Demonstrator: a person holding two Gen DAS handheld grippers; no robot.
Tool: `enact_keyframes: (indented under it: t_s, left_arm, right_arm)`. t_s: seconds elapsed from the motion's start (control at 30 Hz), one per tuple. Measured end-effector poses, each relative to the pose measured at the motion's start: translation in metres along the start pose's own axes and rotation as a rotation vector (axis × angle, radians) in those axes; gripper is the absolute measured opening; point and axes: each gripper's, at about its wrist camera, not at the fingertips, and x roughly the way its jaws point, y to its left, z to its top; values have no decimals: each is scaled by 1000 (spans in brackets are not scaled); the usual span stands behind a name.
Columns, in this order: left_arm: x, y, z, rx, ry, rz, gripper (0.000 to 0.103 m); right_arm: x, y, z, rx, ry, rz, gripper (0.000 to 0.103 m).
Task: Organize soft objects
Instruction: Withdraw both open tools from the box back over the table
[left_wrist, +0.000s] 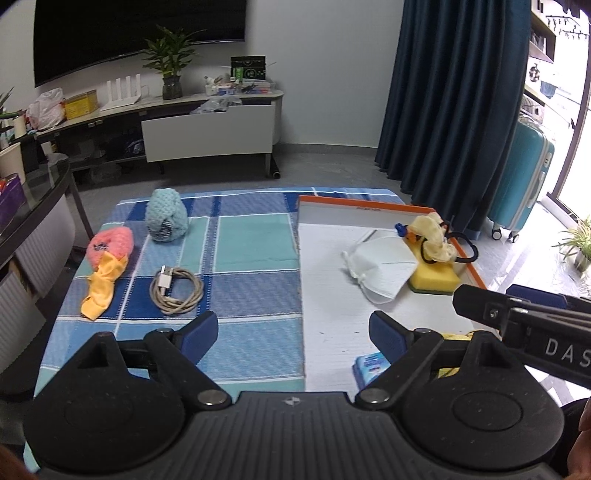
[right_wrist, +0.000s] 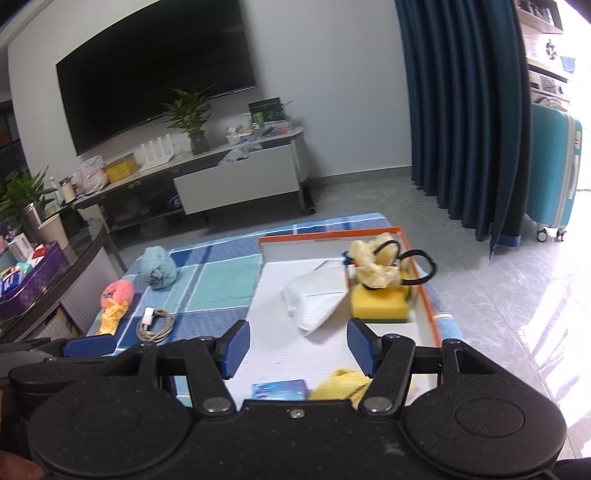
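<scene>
My left gripper (left_wrist: 293, 328) is open with nothing between its pads, low over the seam between the checked cloth (left_wrist: 255, 236) and the orange-rimmed white tray (left_wrist: 354, 205). The tray holds a white mask (left_wrist: 382, 271), a yellow sponge (left_wrist: 436, 277), a pale yellow scrunchie (left_wrist: 432, 236), a black hair tie (left_wrist: 469, 251) and a blue pack (left_wrist: 371, 363). On the cloth lie a teal knit piece (left_wrist: 165, 215), a pink knit piece (left_wrist: 109, 245) with a yellow cloth (left_wrist: 101, 286), and a coiled cable (left_wrist: 176, 286). My right gripper (right_wrist: 298, 338) is open and empty above the tray's near end, over a yellow rag (right_wrist: 343, 384).
A dark glass side table (right_wrist: 85, 240) crowded with boxes stands left of the cloth. A TV cabinet (left_wrist: 207, 129) lines the far wall. A blue curtain (left_wrist: 450, 92) and a teal suitcase (left_wrist: 521, 184) stand to the right.
</scene>
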Motion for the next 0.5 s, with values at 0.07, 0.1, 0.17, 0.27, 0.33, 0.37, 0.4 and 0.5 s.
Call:
enact_keyframes:
  t_s: [0.07,0.1,0.17,0.27,0.33,0.37,0.4,0.5]
  left_arm:
    - [-1,8,0,-11,-2,10,91]
    - [-1,12,0,-18,-2,17,91]
    - [-2,19,-1,-31,-3,29,91]
    - [-2,30,-2,-46,-4,46,91]
    - [-2,38,-3,-57,-4,55,91]
    - [-3,42,-3,-63,-5,60,91]
    - [-3,46,-4,-69,-5,68,91]
    - [-4,57,-5,-85,-5,89,91]
  right_arm:
    - [3,7,0,-10,4,11,71]
    - [5,11,0,-15,8,17,71]
    - [8,19,0,-23,13,27,71]
    - [15,29,0,-37,24,46,71]
    - [20,37,0,-46,32,58,71]
    - [21,41,-1,-52,34,63,71]
    - [23,45,0,-58,37,67,71]
    - [30,56,0,-70,47,84,71]
